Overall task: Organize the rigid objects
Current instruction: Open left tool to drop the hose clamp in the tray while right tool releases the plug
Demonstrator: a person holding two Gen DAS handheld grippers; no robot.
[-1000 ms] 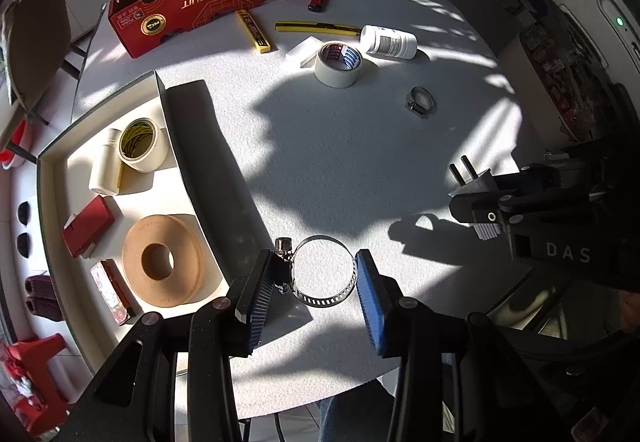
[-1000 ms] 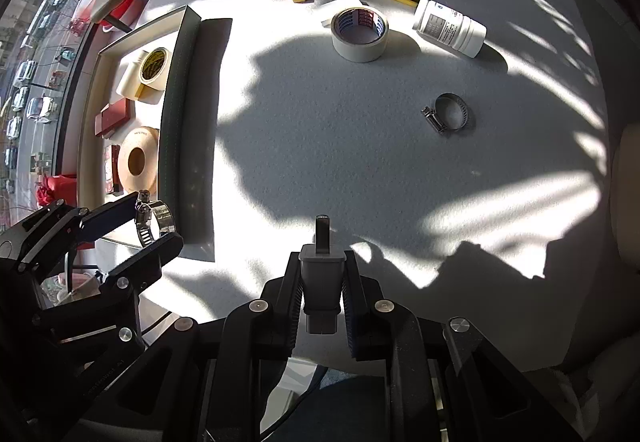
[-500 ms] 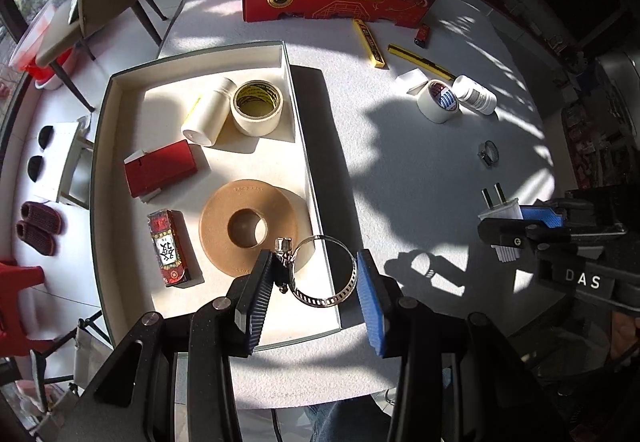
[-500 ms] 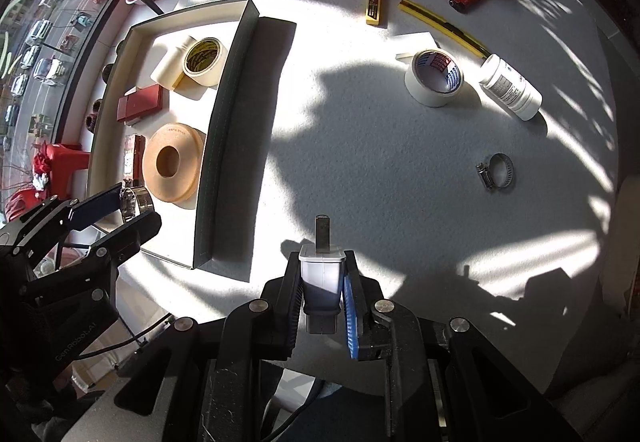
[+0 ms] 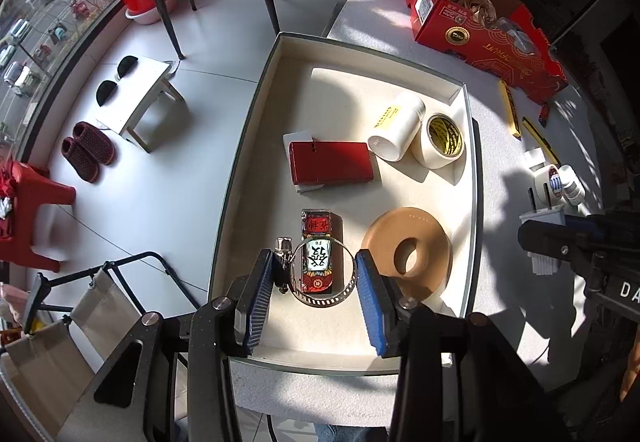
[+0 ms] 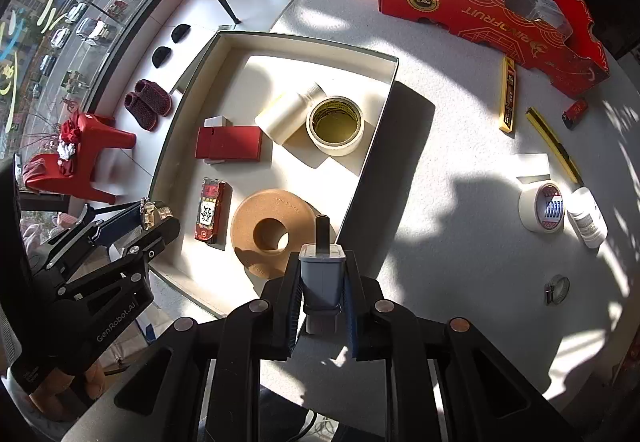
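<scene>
My left gripper (image 5: 316, 278) is shut on a metal hose clamp (image 5: 298, 296) and holds it above the near left part of the cream tray (image 5: 244, 145), over a small red box (image 5: 318, 232). The clamp's screw shows in the right wrist view (image 6: 151, 214). My right gripper (image 6: 322, 278) is shut on a white plug adapter (image 6: 322, 274), prongs forward, at the tray's near right rim (image 6: 372, 145). In the tray lie a brown tape ring (image 5: 408, 254), a red case (image 5: 330, 161), a white bottle (image 5: 398, 127) and a masking tape roll (image 5: 442, 141).
On the white table (image 6: 440, 201) lie a second hose clamp (image 6: 557, 290), a tape roll (image 6: 542, 211), a white bottle (image 6: 588, 217), a yellow box (image 6: 508, 93), a yellow cutter (image 6: 554, 143) and a lighter (image 6: 575, 113). A red carton (image 6: 492, 9) stands at the back.
Both grippers have swung left with their loads: the left one from over the table to over the tray's near left corner, the right one up to the tray's near right rim.
</scene>
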